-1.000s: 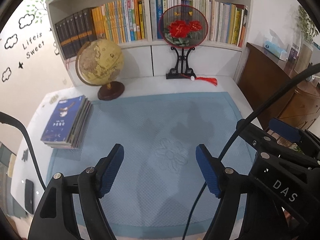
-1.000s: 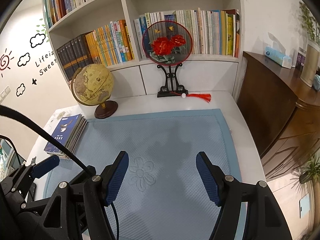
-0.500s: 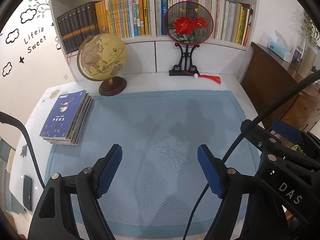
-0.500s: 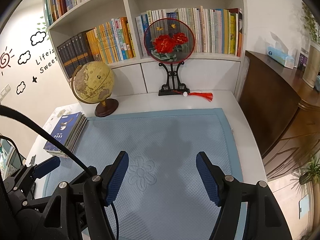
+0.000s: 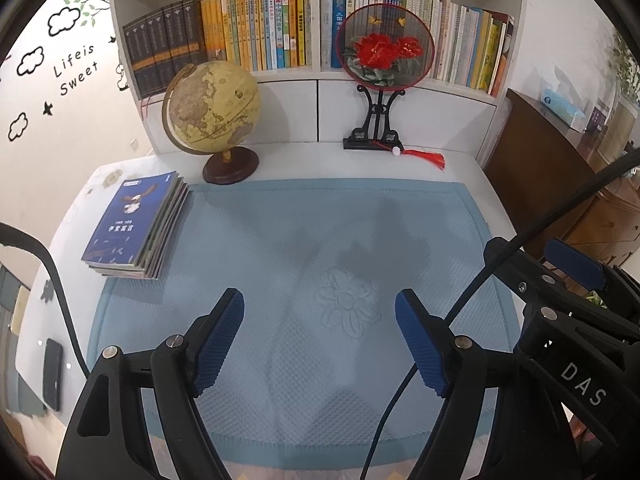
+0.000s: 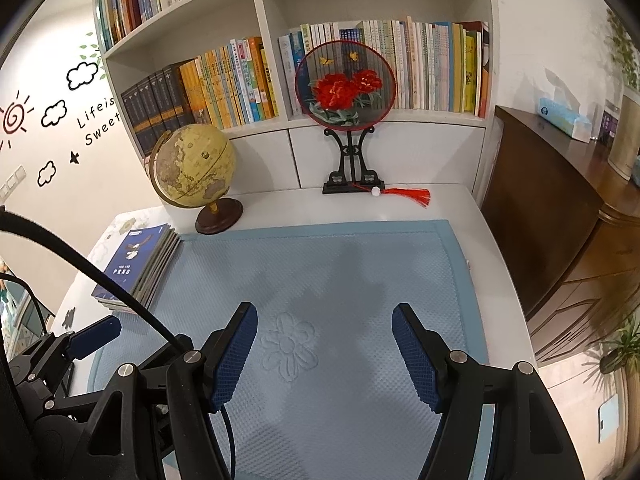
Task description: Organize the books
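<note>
Now, I see bookshelf (image 5: 312,40) far ahead of my fingers, rows of upright books. Blue mat (image 5: 320,240) spread under both grippers. Globe (image 5: 212,108) ahead-left of left fingers, fan on stand (image 5: 384,56) ahead-right. Stack of books (image 5: 136,226), blue cover on top, lying flat left of left gripper (image 5: 320,338), well apart. Left gripper wide, empty. Right gripper (image 6: 324,354) wide, empty, nothing between pads.
</note>
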`<state>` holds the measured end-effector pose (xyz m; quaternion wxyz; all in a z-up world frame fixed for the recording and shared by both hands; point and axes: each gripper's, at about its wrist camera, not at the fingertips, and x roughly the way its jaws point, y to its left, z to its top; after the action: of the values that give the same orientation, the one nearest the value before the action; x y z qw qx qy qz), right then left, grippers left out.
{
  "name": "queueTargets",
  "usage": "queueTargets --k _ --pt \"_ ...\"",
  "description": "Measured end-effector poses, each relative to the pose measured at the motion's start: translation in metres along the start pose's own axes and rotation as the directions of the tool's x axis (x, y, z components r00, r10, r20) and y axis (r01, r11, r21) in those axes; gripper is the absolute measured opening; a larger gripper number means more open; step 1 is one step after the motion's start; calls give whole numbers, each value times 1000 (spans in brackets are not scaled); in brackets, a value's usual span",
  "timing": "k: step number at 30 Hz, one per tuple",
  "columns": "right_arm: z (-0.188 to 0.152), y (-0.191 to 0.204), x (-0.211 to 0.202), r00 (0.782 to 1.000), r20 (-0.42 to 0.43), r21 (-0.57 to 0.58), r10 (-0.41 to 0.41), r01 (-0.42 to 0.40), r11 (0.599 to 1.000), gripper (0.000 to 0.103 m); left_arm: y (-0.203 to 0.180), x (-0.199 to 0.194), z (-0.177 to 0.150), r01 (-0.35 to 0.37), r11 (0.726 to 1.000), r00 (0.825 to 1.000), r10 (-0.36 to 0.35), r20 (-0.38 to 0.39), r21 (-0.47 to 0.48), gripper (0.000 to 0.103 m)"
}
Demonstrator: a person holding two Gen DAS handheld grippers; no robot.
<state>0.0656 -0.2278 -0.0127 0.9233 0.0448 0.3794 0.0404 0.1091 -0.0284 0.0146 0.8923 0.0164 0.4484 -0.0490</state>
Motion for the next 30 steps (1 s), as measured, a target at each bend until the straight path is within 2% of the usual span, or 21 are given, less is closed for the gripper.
queueTargets --k 19,21,24,25,26,27,29,30 --pt "-1 1 -1 1000 -1 -7 9 -9 1000 68 5 2 -2 -11 1000 1000 11 -5 -17 77" --pt "-3 2 1 1000 -5 -5 8 -8 1000 68 8 5 -3 -43 999 999 43 6 -21 77" --pt "-5 3 6 1000 -21 0 13 -13 1000 68 16 7 -4 -129 991 990 130 48 -28 77" --pt "-6 4 8 1000 -25 -4 11 -11 1000 68 20 7 -4 -161 986 985 163 65 -37 83" --pt "-8 6 9 1000 -25 -11 5 -6 1000 68 24 9 -4 -194 980 977 197 81 -45 98" --pt "-9 7 11 1000 -24 -17 3 -3 1000 68 30 13 -4 -233 971 966 237 99 -48 103" --pt "-14 10 16 1000 7 -27 2 -2 1000 68 41 30 -8 -309 951 943 310 124 -26 102" --pt "-18 11 17 999 38 -34 -8 9 999 68 48 42 -10 -325 946 941 324 96 -8 102"
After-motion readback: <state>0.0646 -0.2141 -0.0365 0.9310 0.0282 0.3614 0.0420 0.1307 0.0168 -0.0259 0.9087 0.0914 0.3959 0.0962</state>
